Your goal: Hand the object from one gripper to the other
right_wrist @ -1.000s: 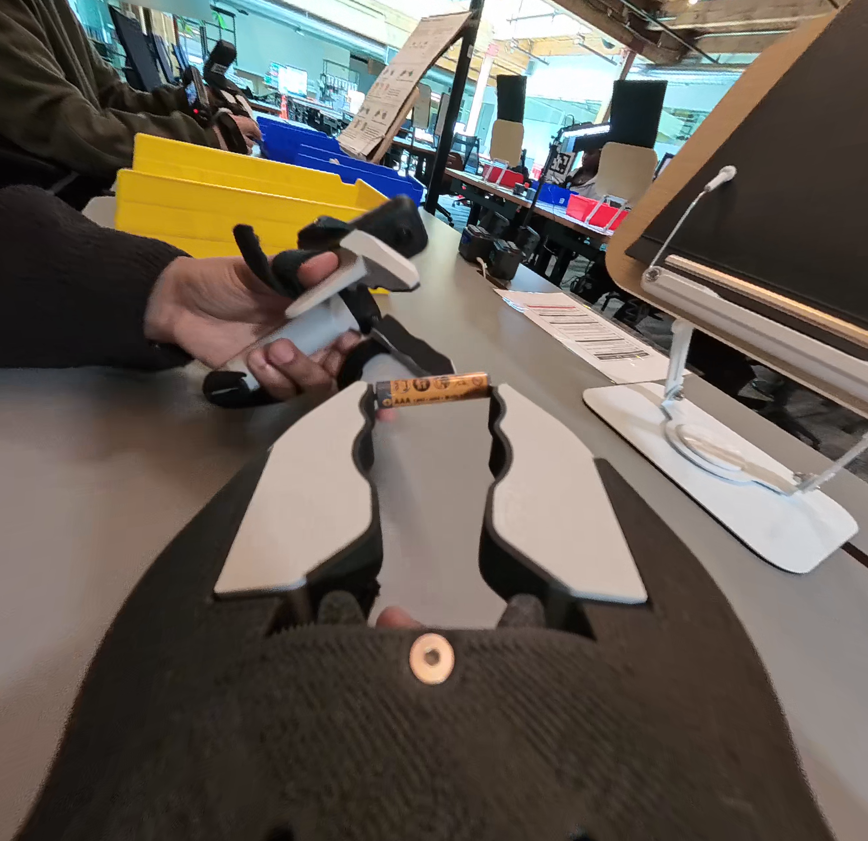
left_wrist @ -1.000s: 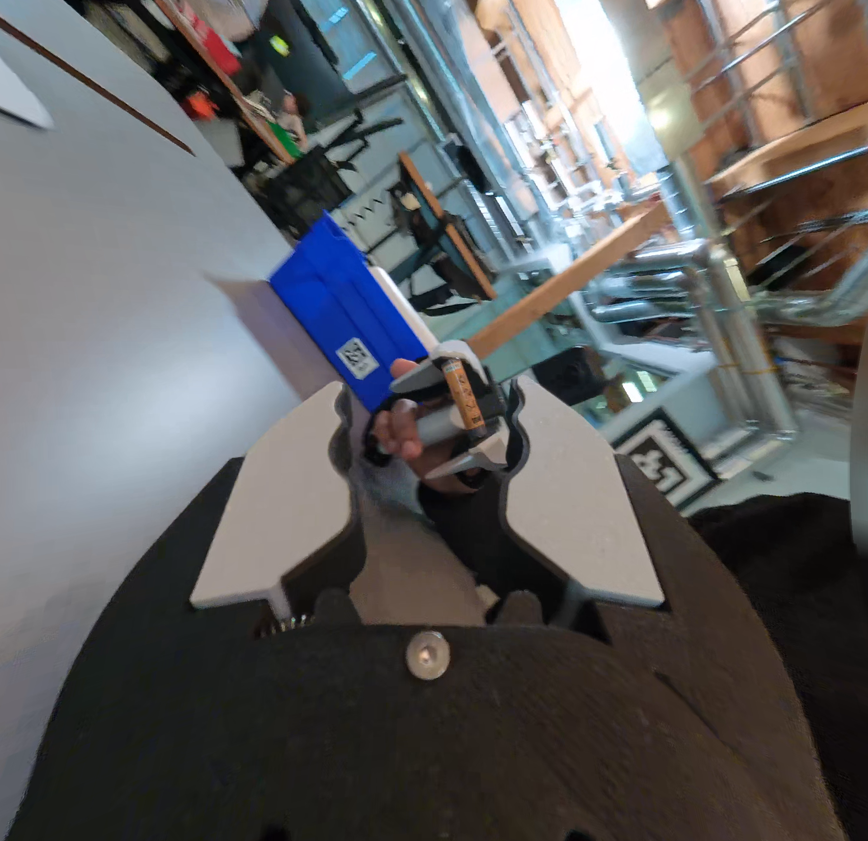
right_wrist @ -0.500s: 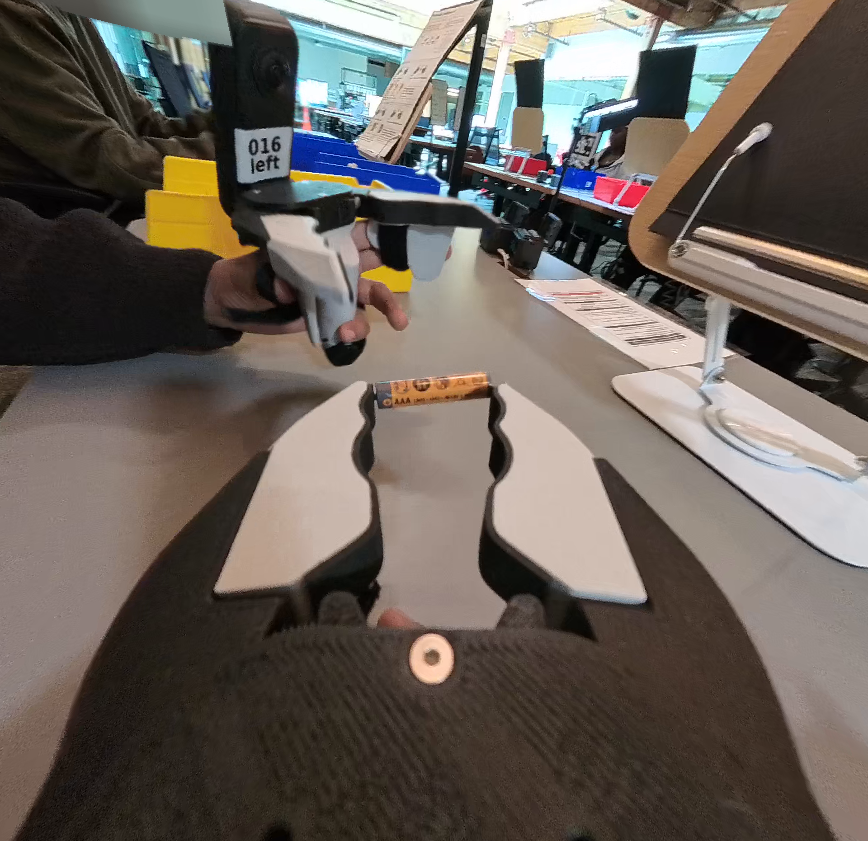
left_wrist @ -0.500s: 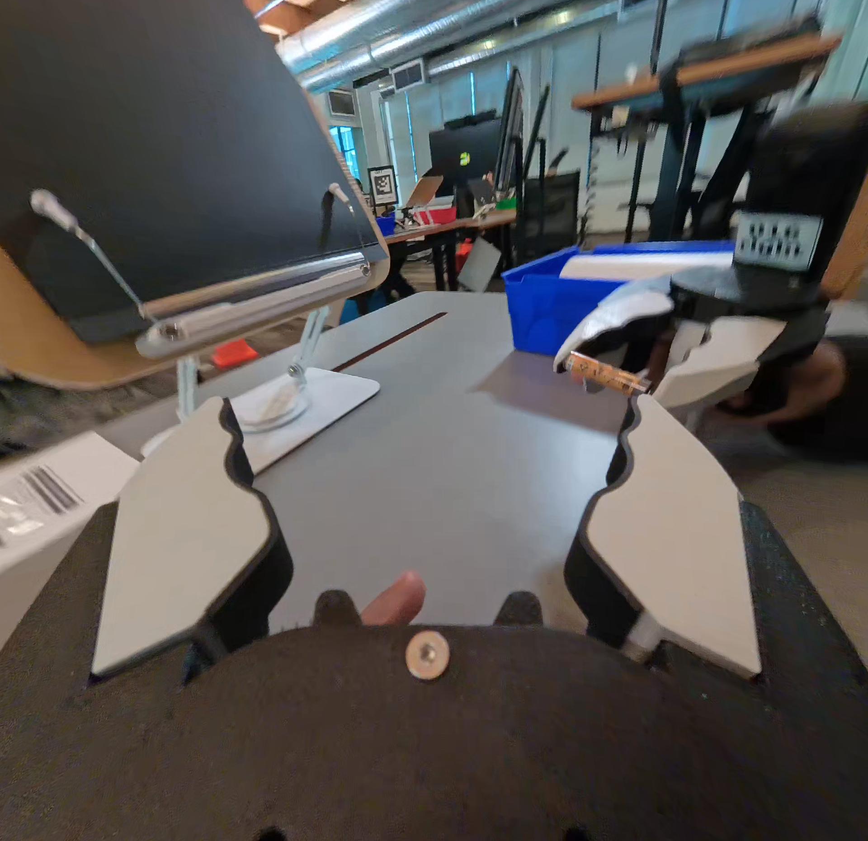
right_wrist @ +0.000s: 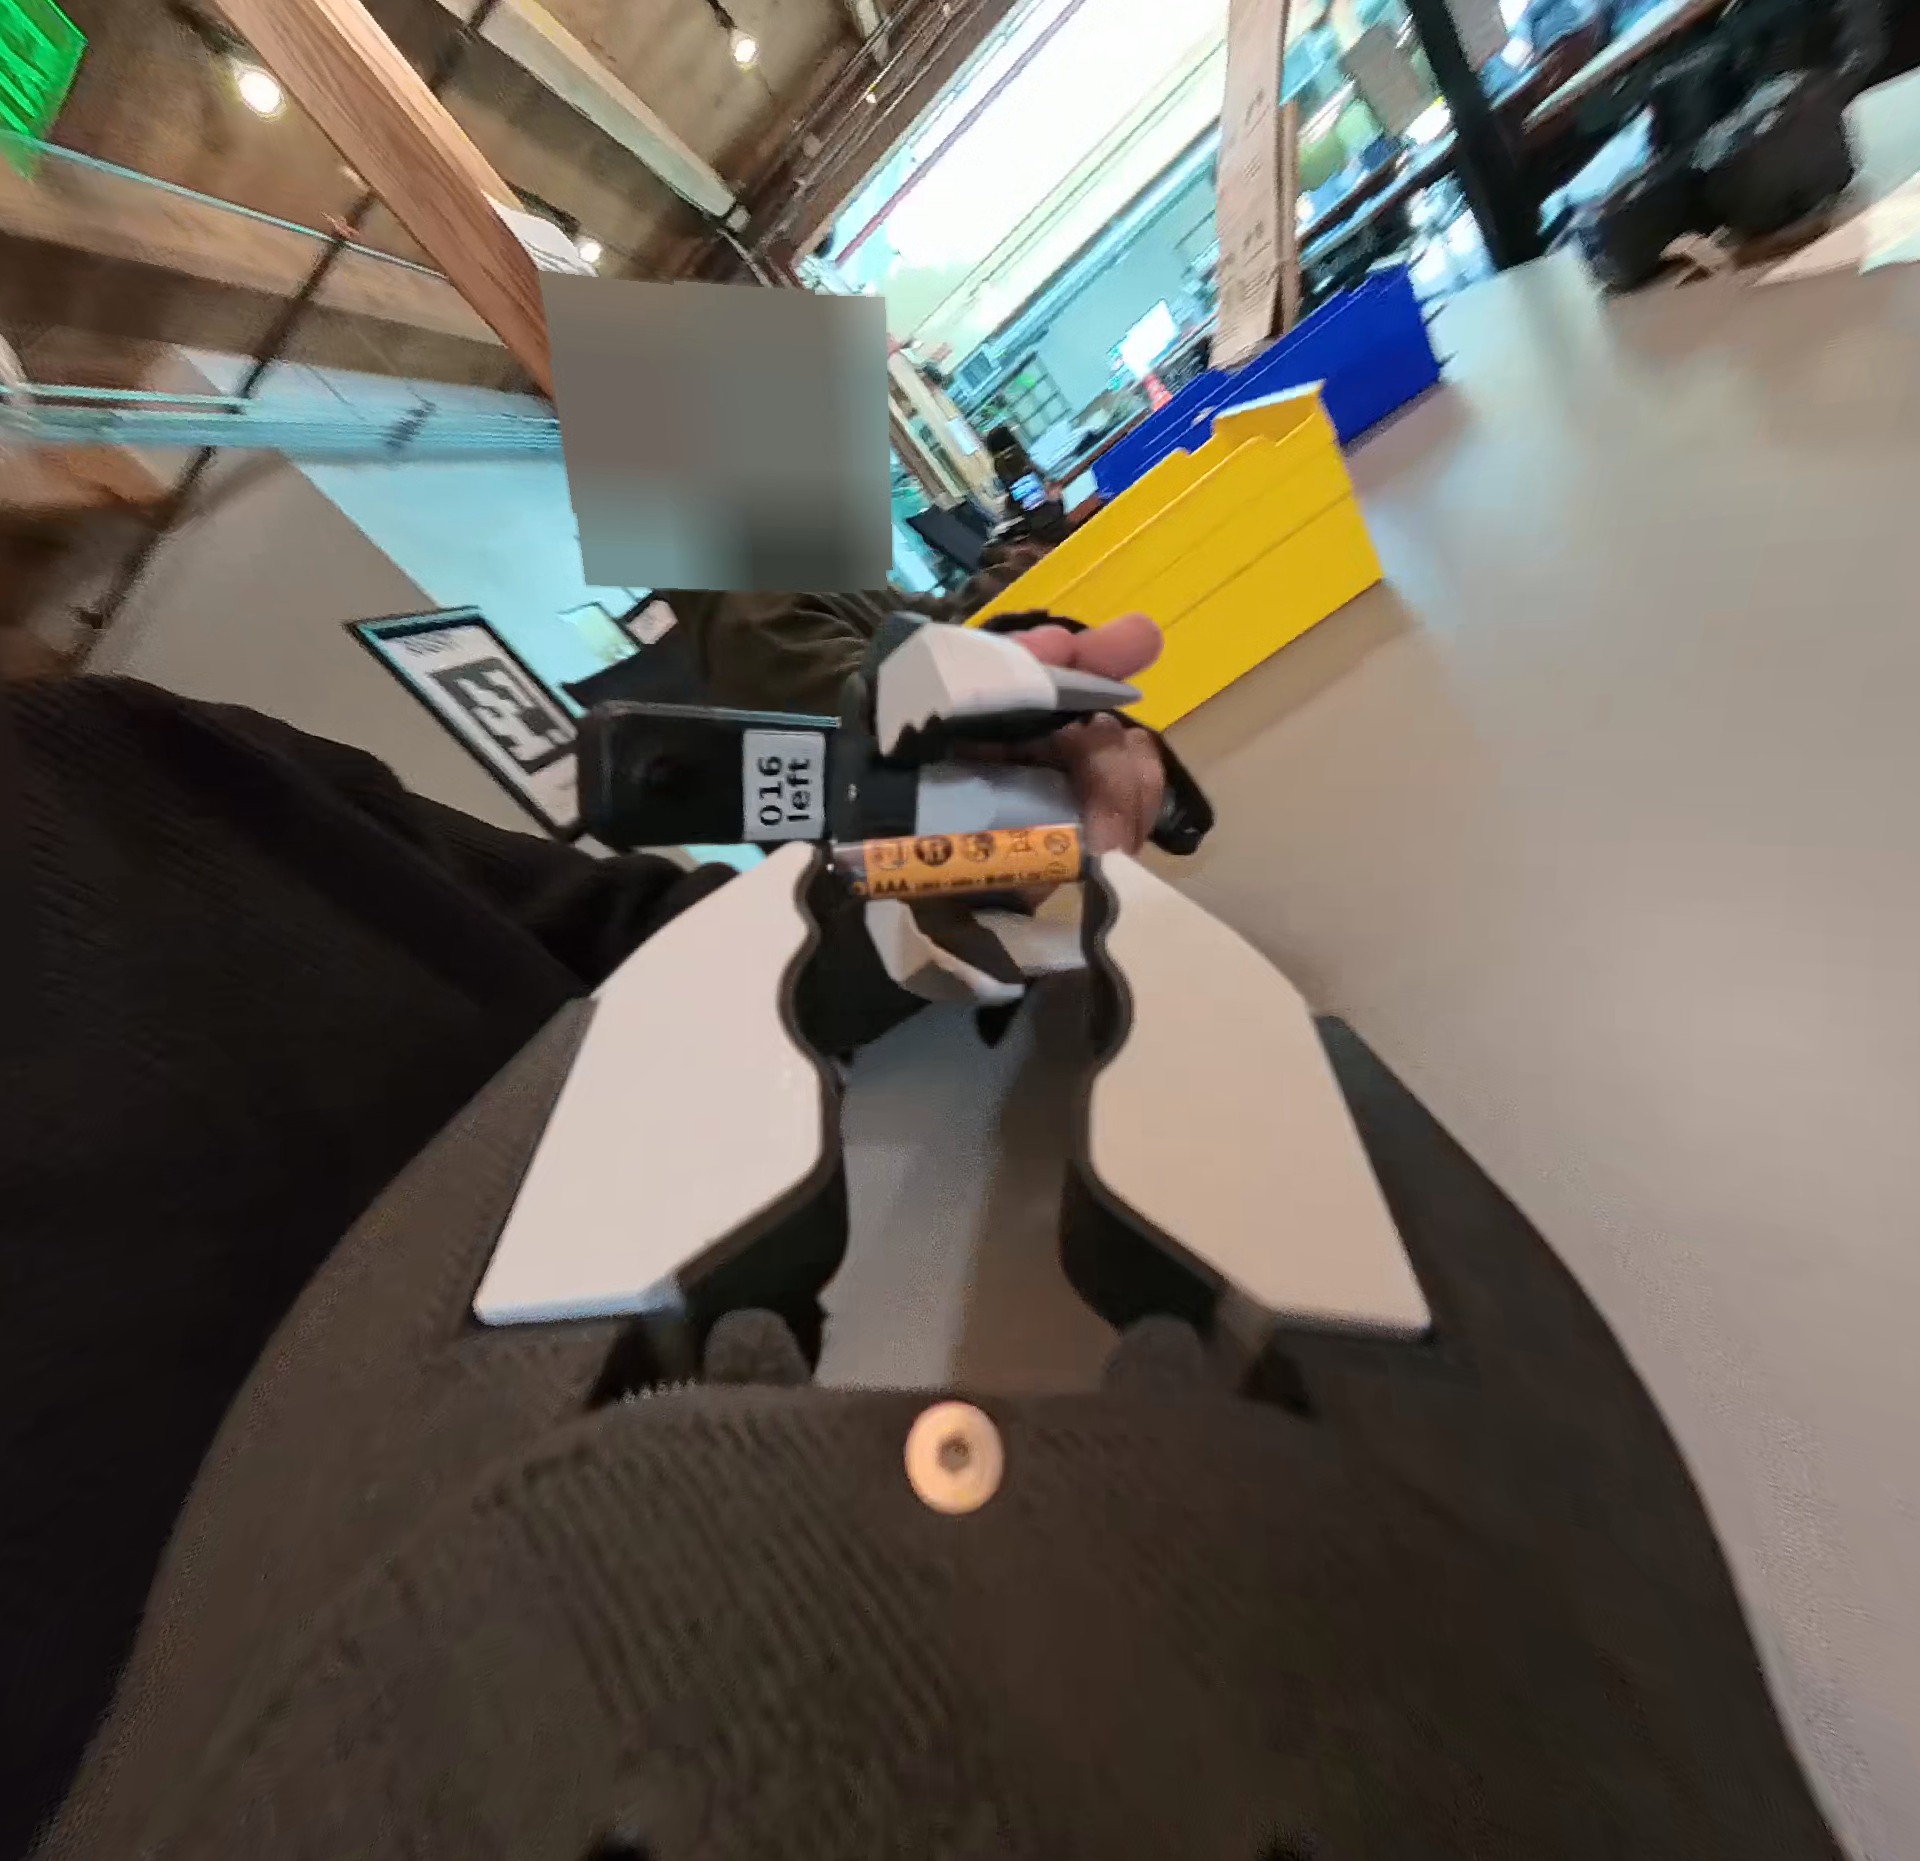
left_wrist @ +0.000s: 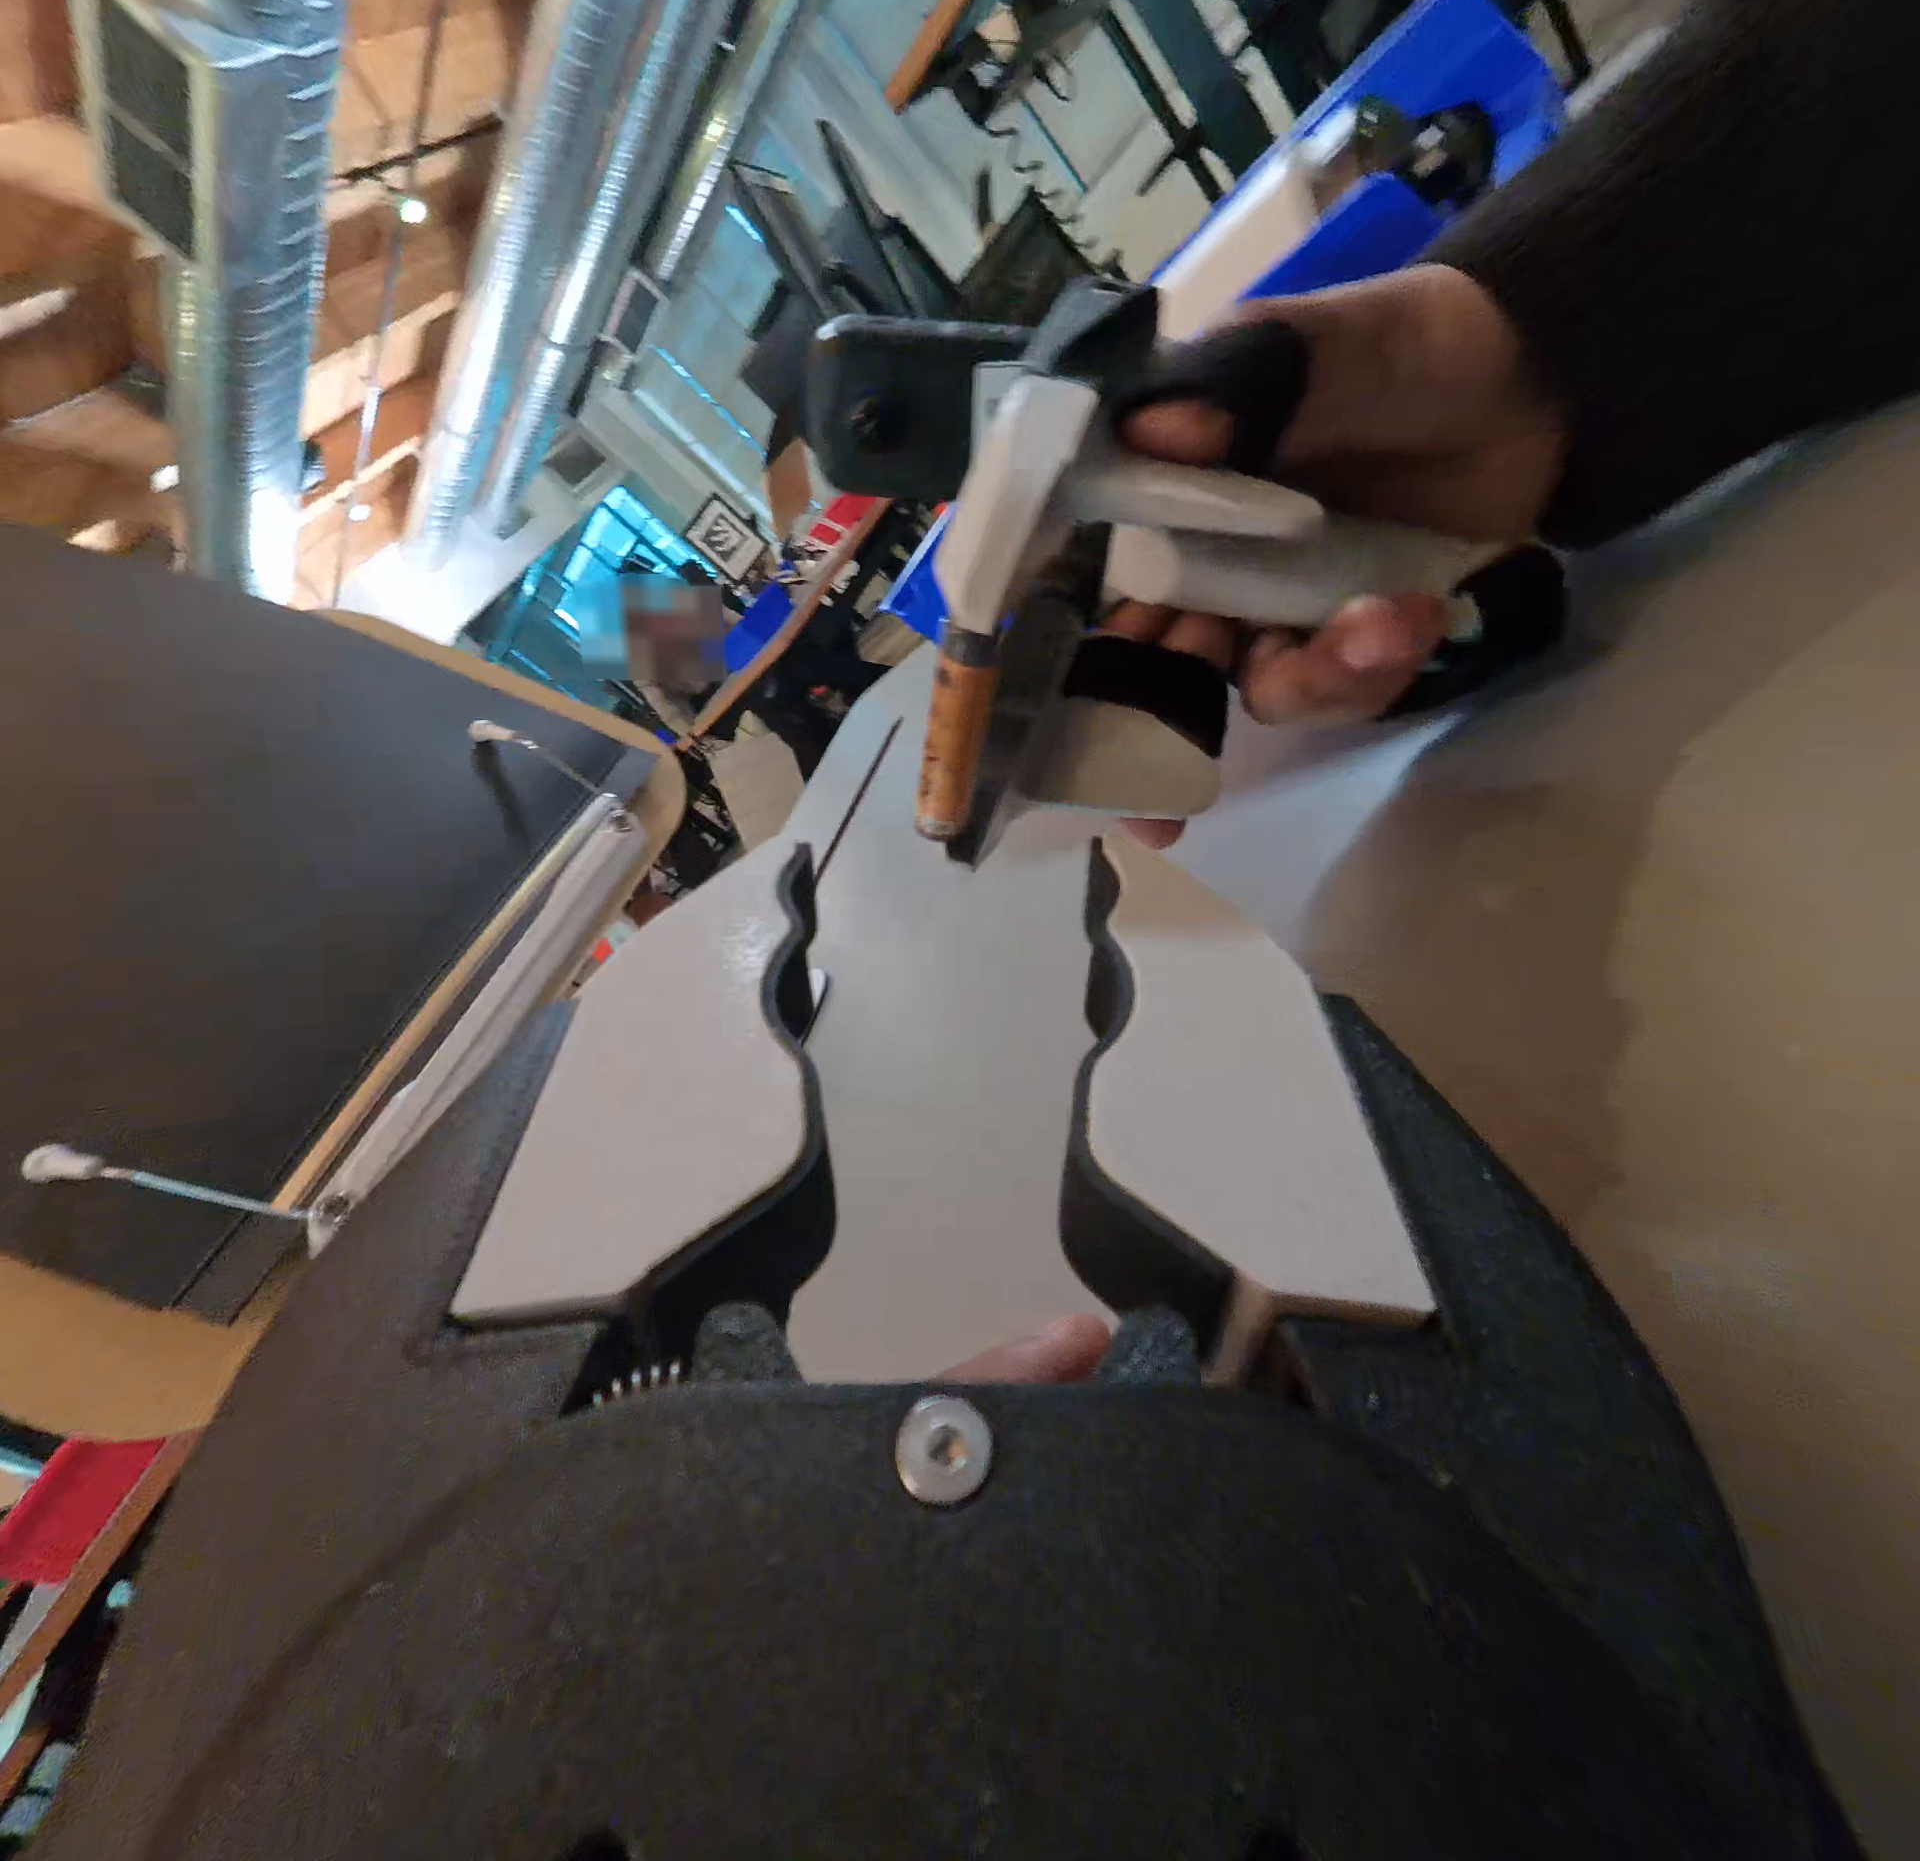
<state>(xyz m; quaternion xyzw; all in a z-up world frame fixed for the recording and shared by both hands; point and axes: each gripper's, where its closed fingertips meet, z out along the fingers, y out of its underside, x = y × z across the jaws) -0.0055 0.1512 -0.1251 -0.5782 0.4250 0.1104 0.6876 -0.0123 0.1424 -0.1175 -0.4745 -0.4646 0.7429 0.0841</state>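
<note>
While battery sits pinched end to end in right gripper, handover not yet done: left gripper spread, empty, tips just short of battery, both held above worktop. Left: close on battery, release right. Left gripper's tips behind battery in right wrist view, contact unclear; motion blur around edges
</note>
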